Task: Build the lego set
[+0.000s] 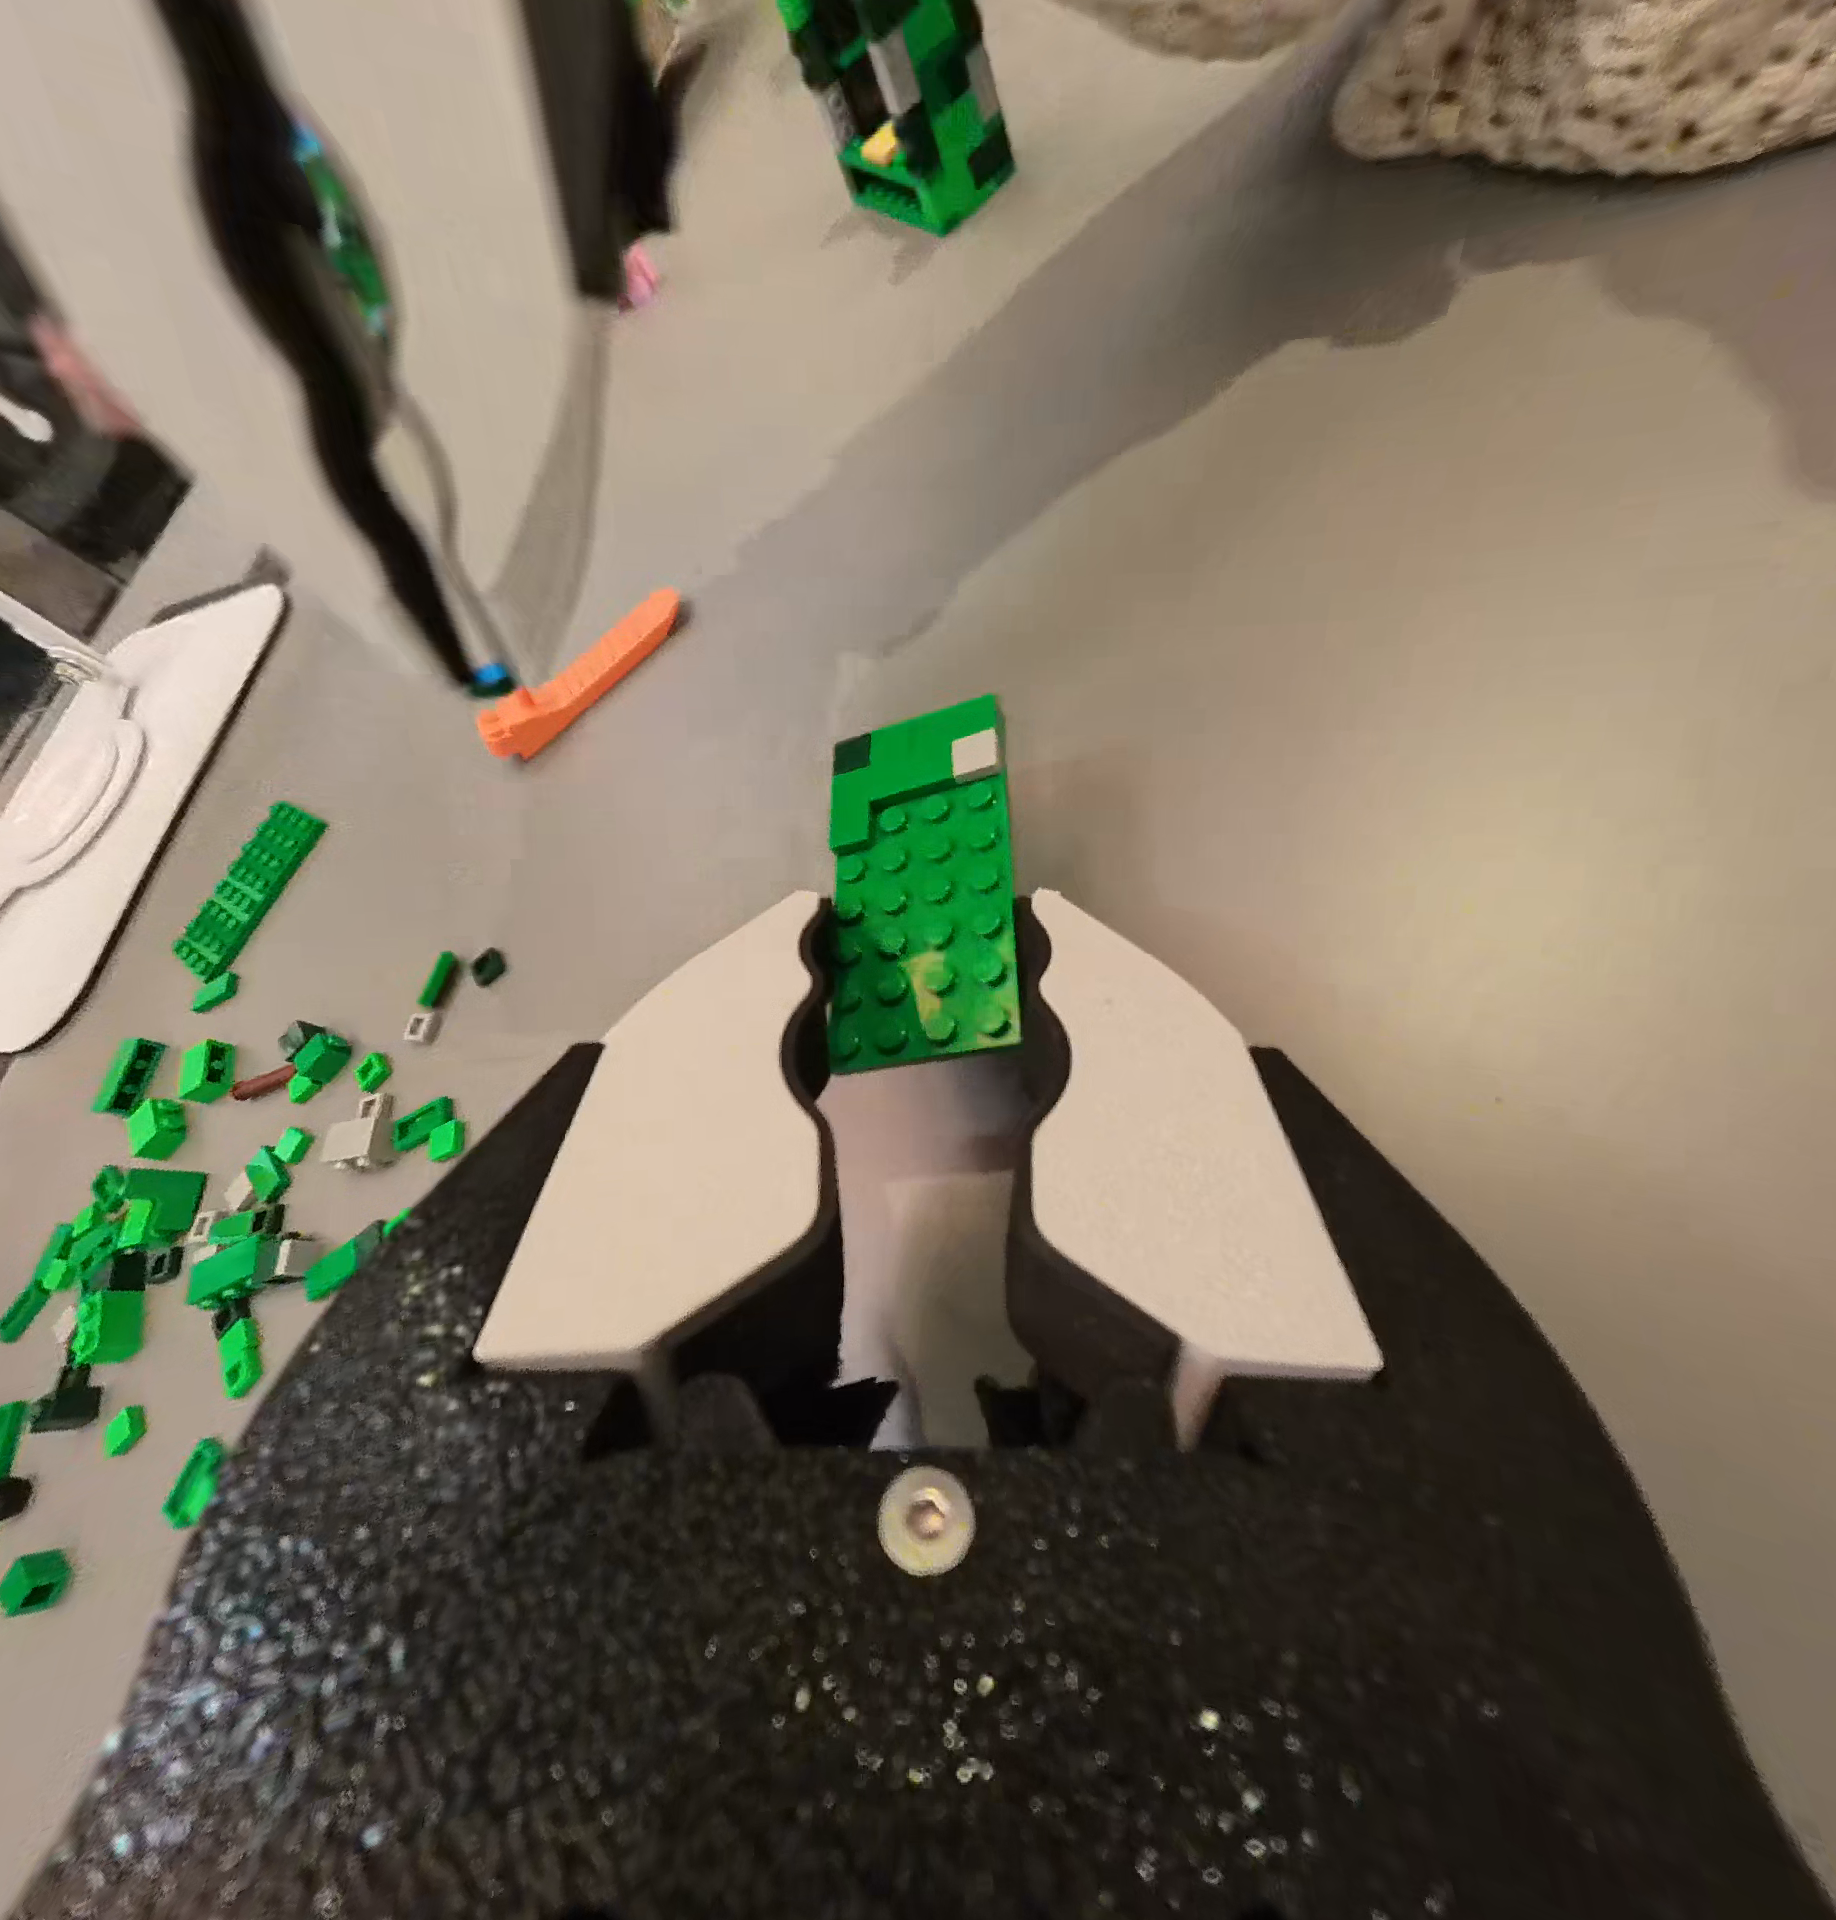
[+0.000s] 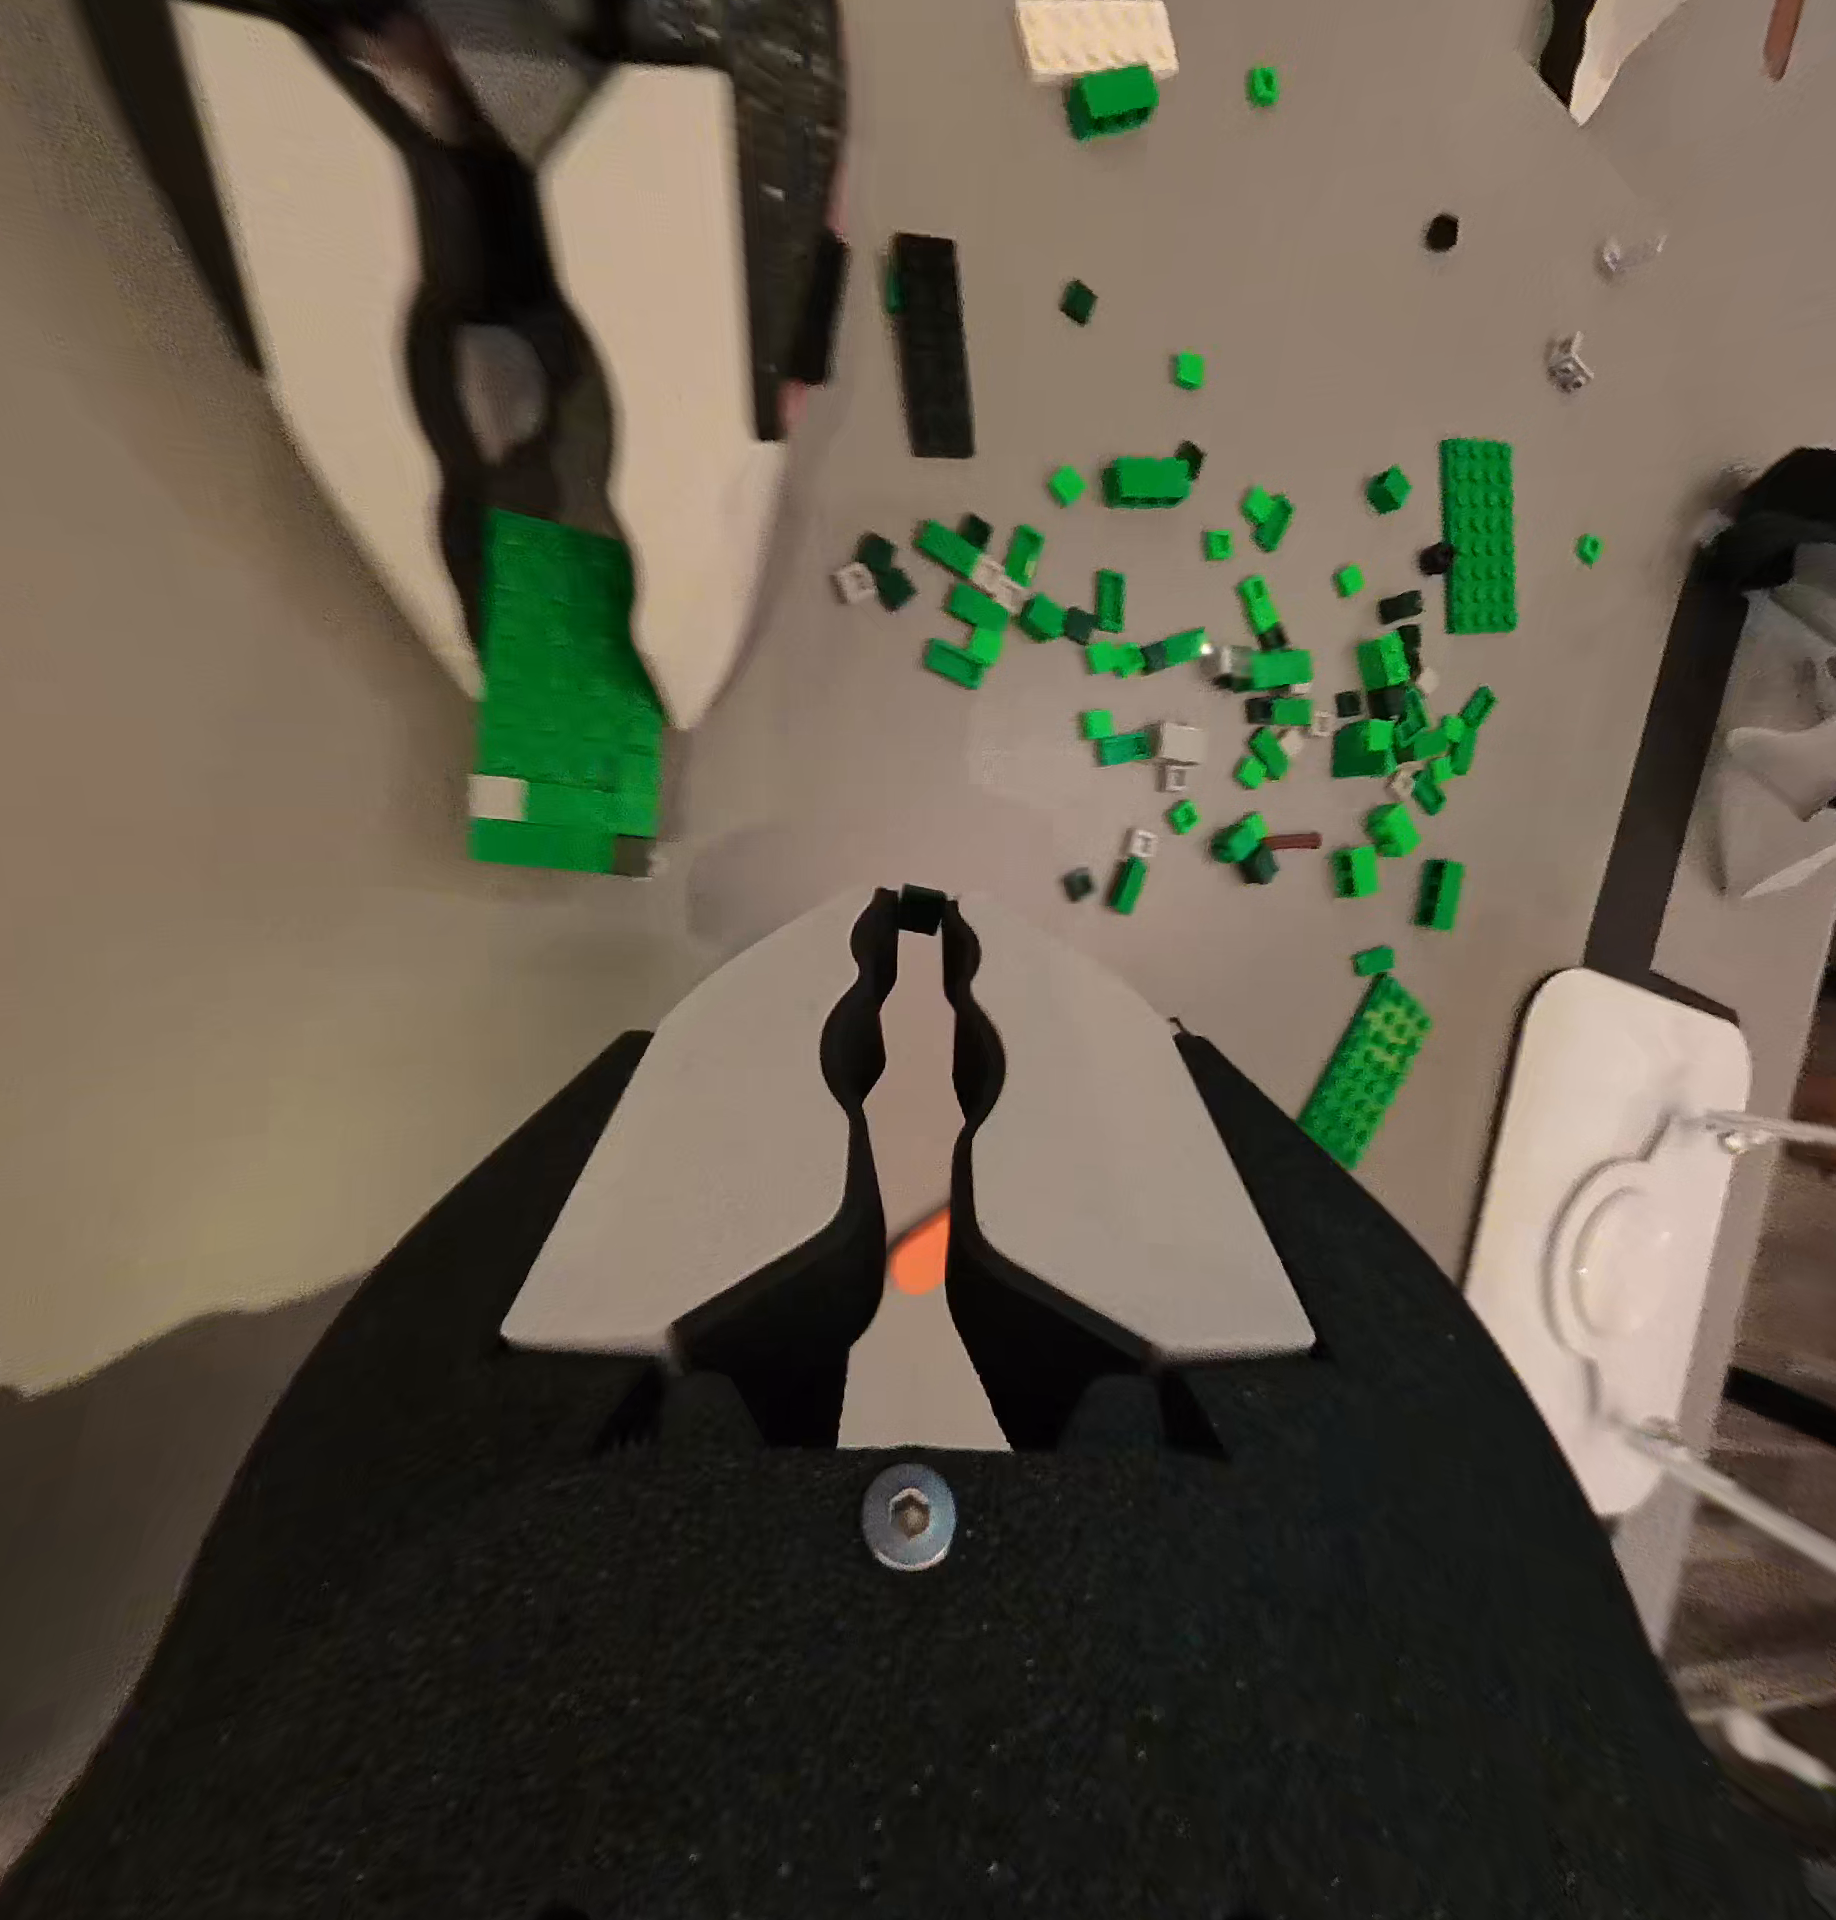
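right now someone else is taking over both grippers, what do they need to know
Left gripper: shut on the flat green studded plate, held above the grey table; a few tiles already sit at the plate's far end.
Right gripper: shut on a small dark green brick at its fingertips, near the plate.
Loose green and grey pieces lie scattered on the table, the orange brick separator beside them.
Done: the tall green tower stands at the back.
Left: probably seat the small brick, then continue.
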A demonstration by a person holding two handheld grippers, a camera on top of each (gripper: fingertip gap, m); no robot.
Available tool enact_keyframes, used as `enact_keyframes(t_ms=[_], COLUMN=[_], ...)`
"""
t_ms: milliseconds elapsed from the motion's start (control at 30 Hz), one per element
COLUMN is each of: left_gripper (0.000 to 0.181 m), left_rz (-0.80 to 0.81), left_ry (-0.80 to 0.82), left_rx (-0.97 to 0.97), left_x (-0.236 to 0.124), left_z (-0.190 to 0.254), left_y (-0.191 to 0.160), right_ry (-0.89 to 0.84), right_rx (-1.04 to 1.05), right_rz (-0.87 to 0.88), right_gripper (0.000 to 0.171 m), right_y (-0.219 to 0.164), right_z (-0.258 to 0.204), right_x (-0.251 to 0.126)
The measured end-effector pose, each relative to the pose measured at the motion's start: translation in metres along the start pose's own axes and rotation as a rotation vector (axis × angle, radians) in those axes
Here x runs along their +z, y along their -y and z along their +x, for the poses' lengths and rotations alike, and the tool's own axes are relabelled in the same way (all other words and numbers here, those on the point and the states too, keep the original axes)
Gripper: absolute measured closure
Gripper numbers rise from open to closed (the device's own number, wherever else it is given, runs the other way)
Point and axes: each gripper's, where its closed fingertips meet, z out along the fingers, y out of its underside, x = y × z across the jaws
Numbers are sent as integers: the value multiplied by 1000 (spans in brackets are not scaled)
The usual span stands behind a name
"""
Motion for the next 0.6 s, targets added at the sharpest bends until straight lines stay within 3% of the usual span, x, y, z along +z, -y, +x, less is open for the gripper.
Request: enact_keyframes(t_ms=[33, 333, 600], left_gripper=[149, 149, 149], left_rz=[-1, -31, -38], left_ry=[-6, -45, -57], left_rx=[-2, 7, 17], left_x=[0, 3, 3], left_z=[1, 8, 9], left_y=[0, -4, -6], right_ry=[-2, 70, 142], right_rx=[14, 76, 103], right_rz=[12, 146, 63], right_gripper=[164, 164, 164], right_y=[1, 23, 24], right_z=[-10, -51, -64], right_x=[-4, -13, 17])
